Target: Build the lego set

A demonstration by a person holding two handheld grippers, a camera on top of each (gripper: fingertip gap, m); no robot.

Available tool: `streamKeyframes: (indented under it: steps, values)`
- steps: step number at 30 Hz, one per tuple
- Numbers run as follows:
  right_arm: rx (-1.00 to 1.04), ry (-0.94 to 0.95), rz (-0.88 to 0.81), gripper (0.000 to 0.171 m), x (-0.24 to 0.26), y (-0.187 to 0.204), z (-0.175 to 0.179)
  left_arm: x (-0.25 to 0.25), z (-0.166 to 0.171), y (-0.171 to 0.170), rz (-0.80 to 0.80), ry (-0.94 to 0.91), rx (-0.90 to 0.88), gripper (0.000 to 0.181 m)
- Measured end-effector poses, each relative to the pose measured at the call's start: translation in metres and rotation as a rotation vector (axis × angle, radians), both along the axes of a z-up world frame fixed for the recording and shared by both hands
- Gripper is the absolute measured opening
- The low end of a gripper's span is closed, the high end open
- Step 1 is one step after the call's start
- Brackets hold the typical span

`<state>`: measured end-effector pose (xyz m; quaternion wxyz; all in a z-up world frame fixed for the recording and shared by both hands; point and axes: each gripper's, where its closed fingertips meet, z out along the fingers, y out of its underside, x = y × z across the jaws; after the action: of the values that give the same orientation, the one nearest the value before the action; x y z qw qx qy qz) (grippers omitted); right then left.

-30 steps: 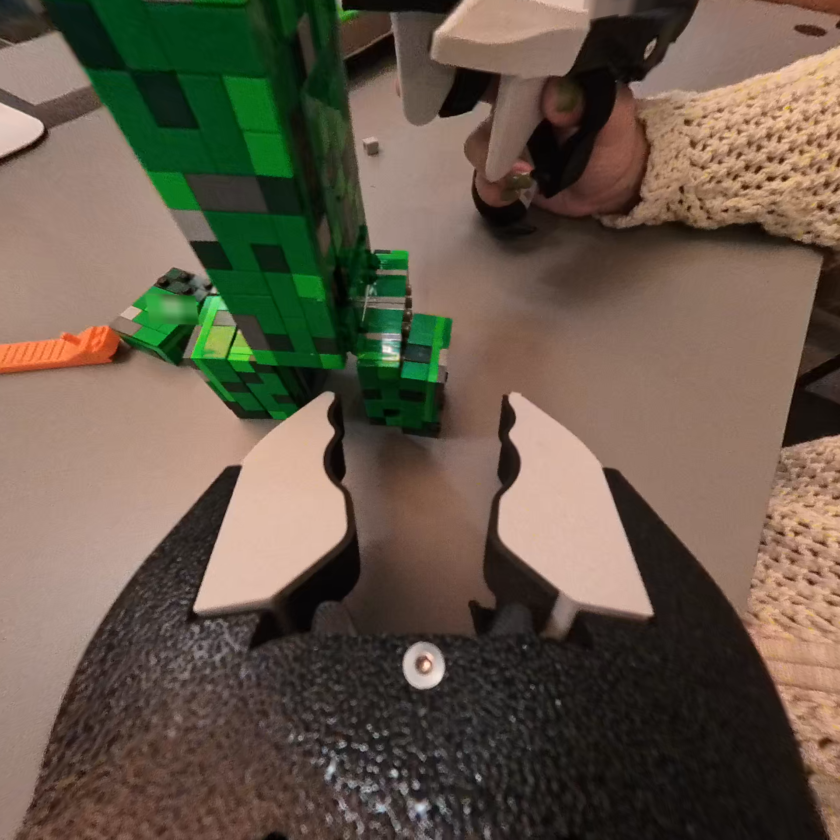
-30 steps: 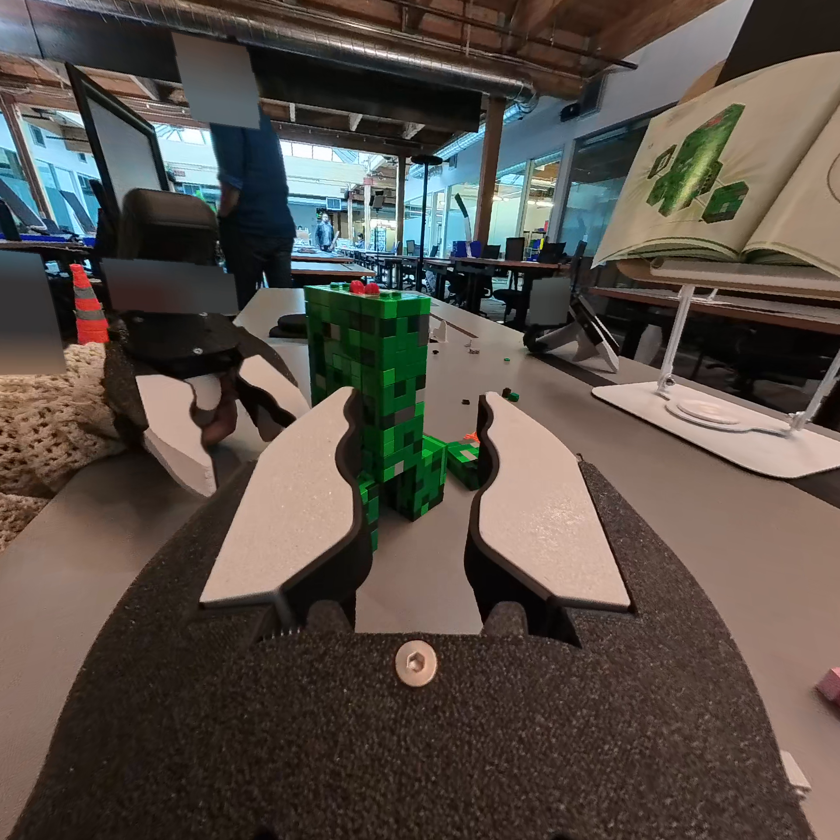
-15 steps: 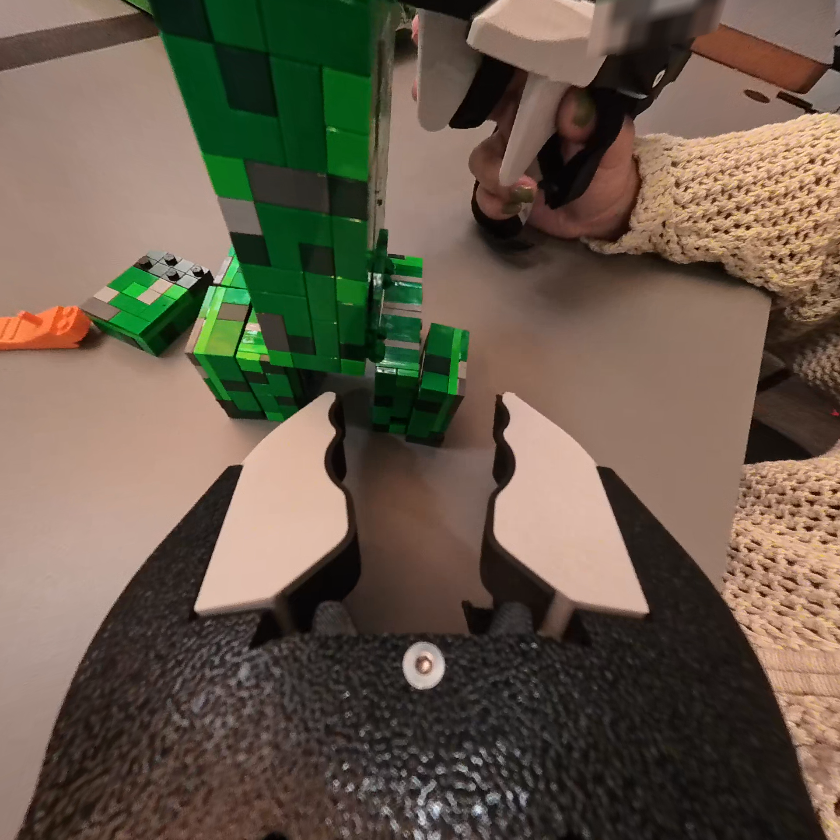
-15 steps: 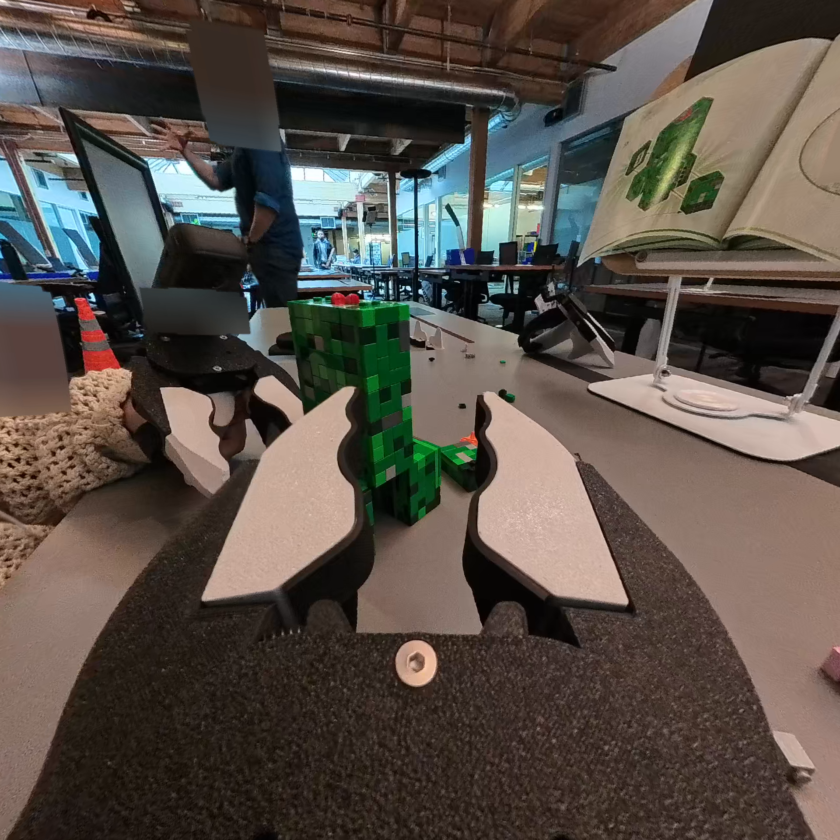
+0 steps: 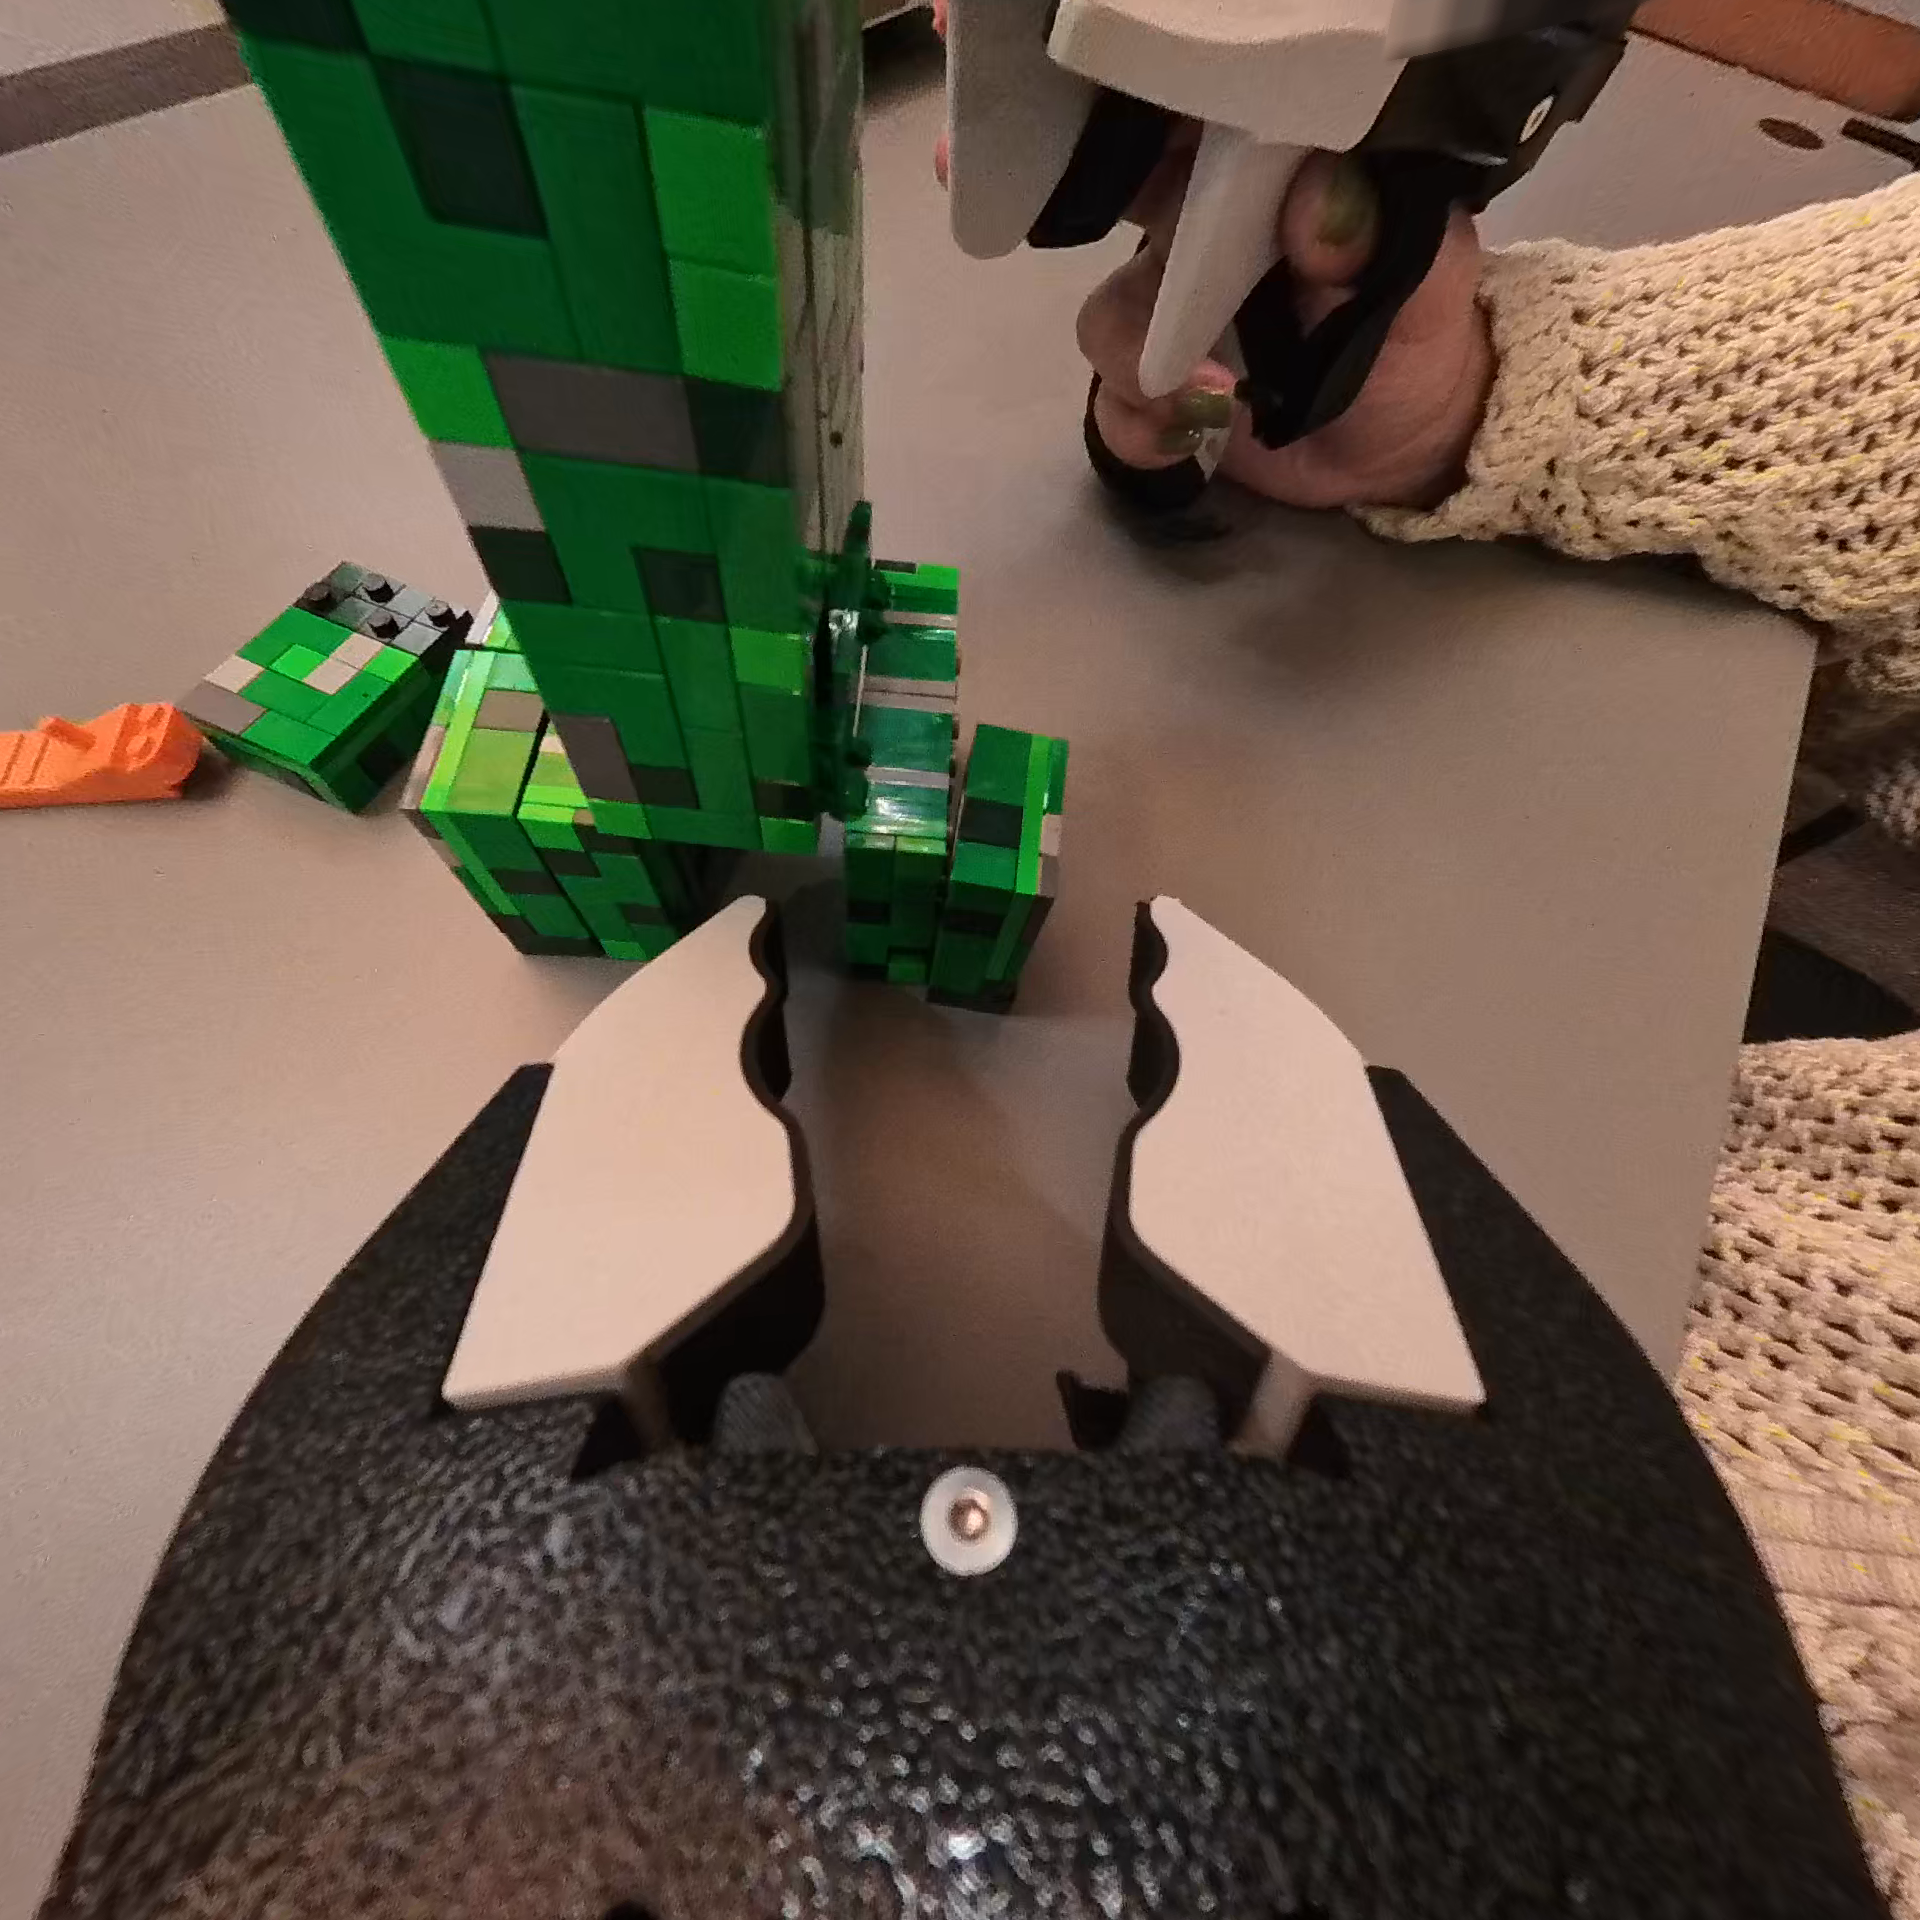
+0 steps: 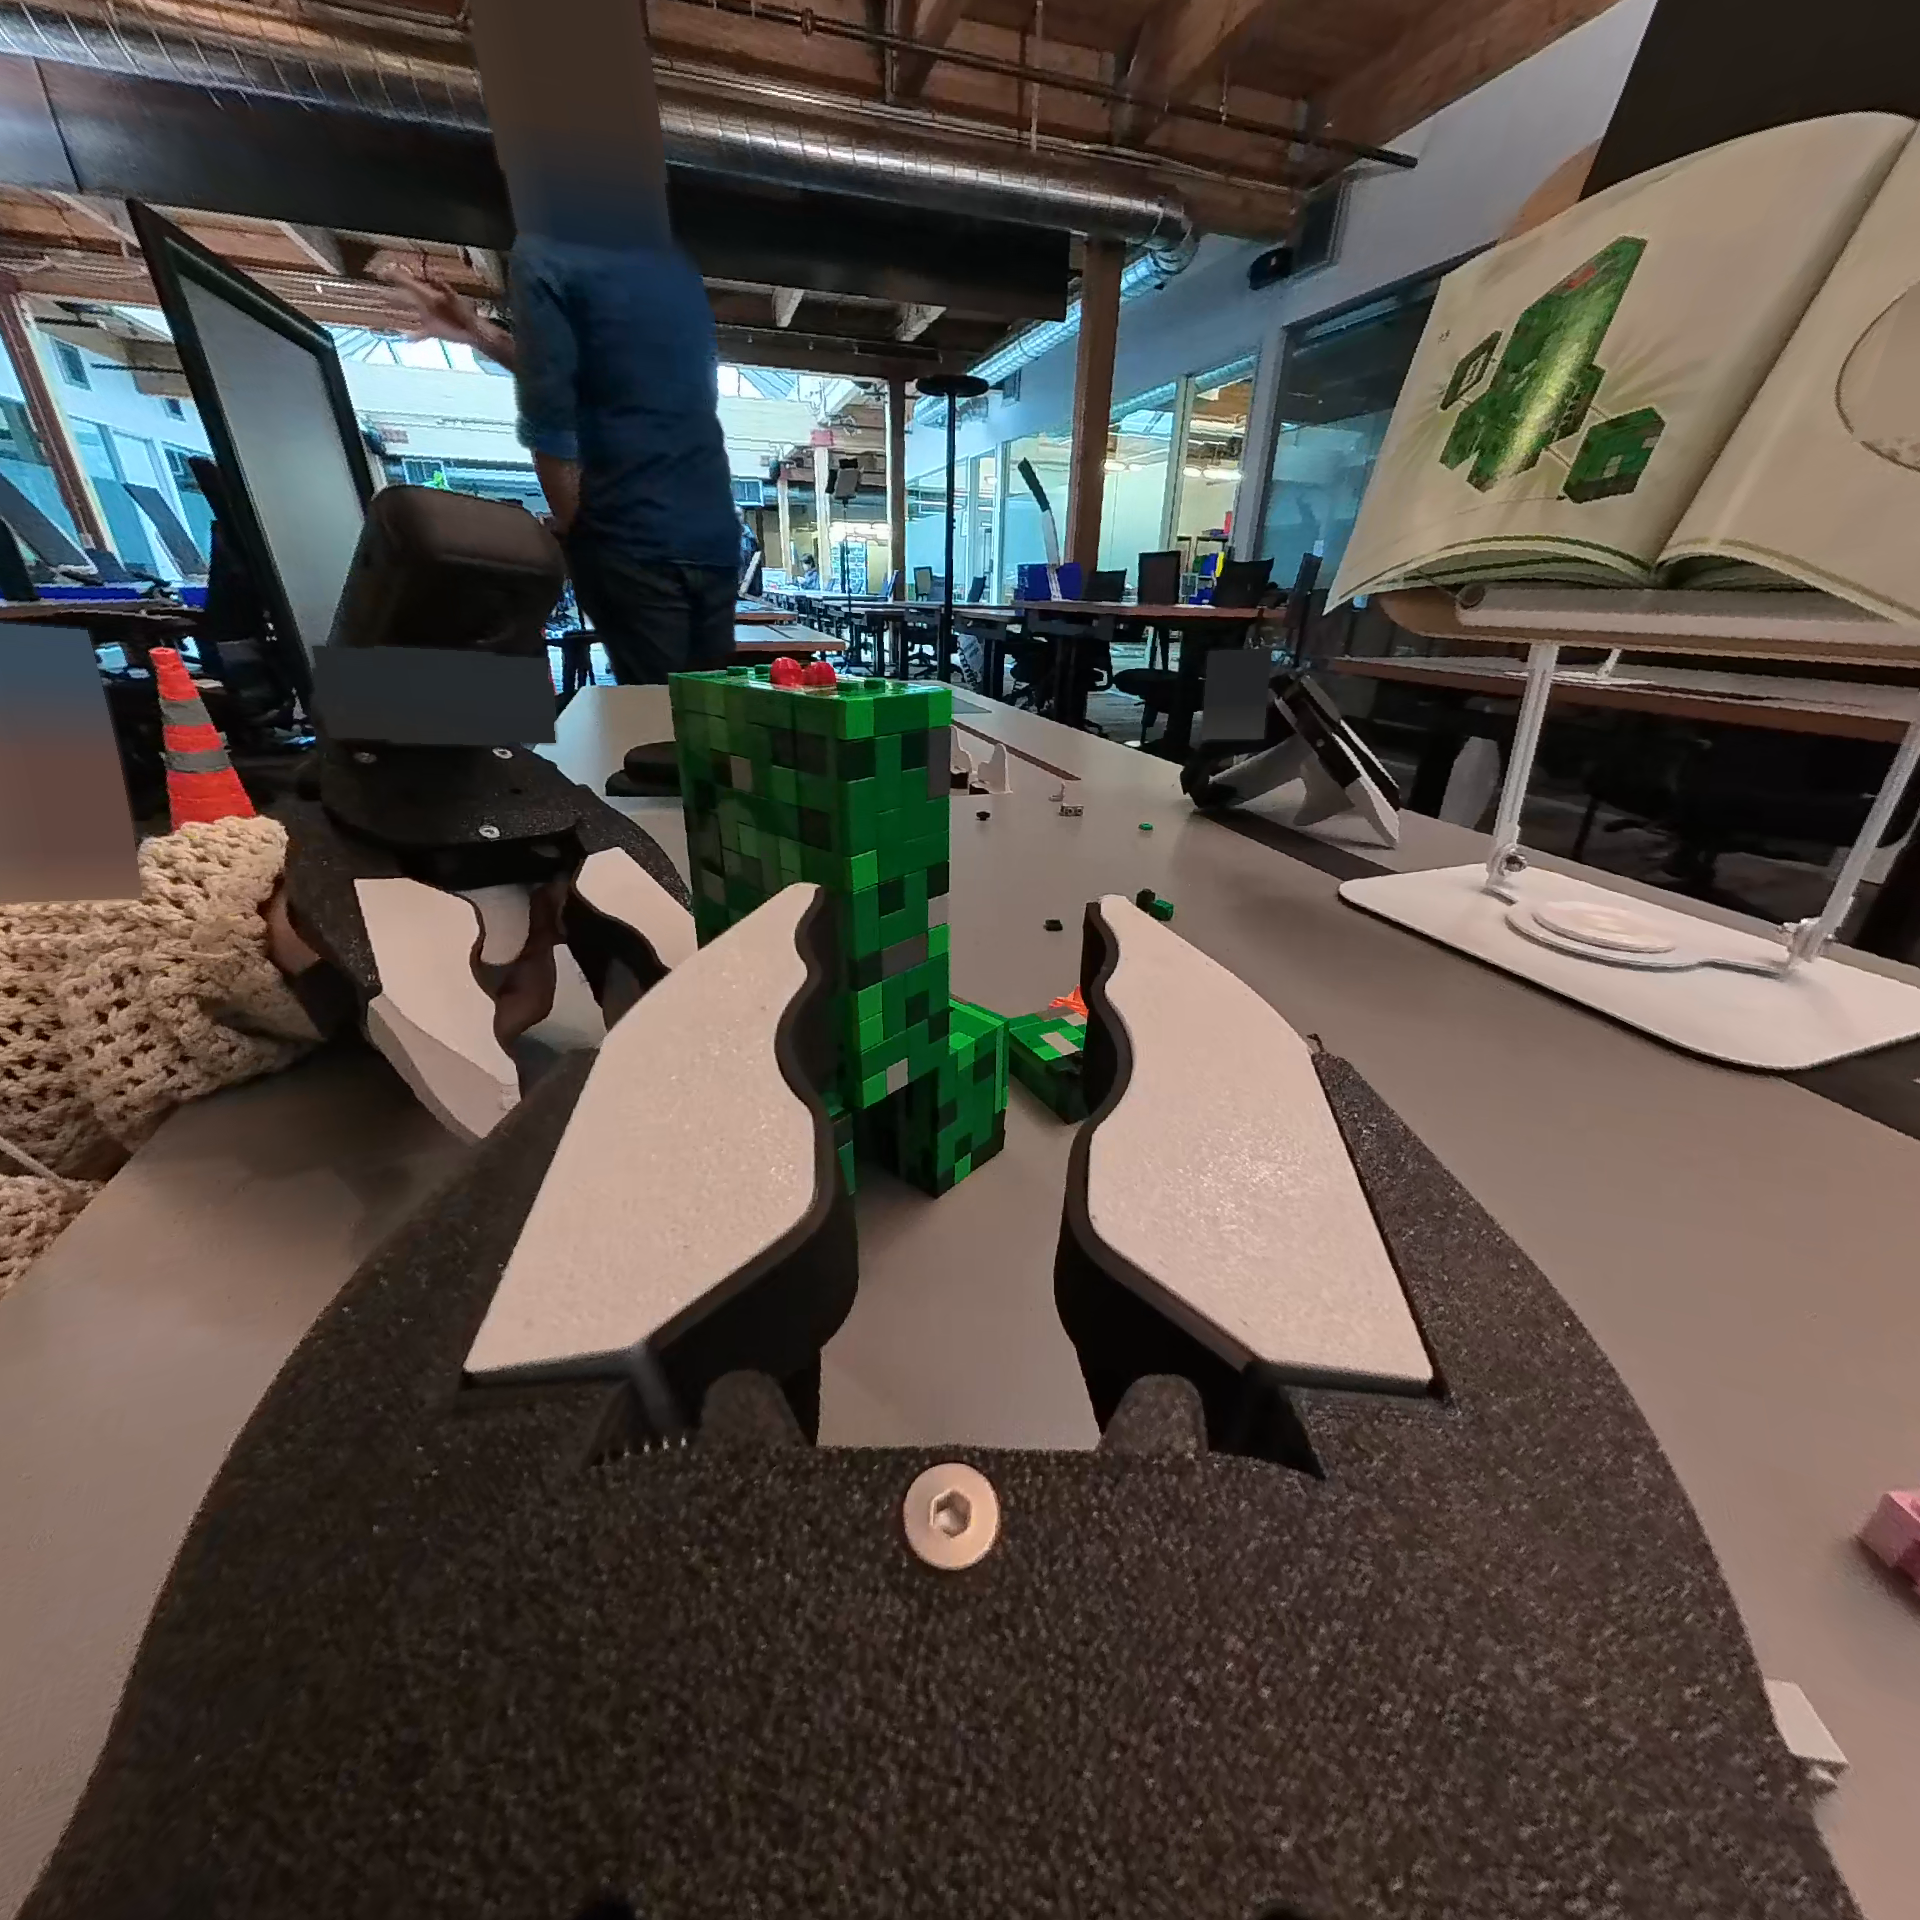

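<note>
Tools (image 5: 956, 935) (image 6: 951, 935) agape before blocky green tower (image 6: 821, 862)

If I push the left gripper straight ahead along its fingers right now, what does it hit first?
Most likely the small green foot block at the base of the tall green lego figure, which sits just beyond the open left gripper and slightly left of centre. Depth is hard to judge, so the fingers may straddle it.
</note>
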<state>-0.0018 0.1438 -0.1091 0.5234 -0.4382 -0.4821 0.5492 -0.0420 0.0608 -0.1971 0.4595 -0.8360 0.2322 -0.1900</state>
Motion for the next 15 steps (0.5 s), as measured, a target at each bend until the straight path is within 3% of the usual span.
streamKeyframes:
  steps: [15]
  values:
    - [0.008, -0.005, -0.002, 0.042, -0.0004, -0.0007, -0.0005, 0.0040, 0.0057, -0.0038, -0.038, -0.032, 0.024, 0.063]
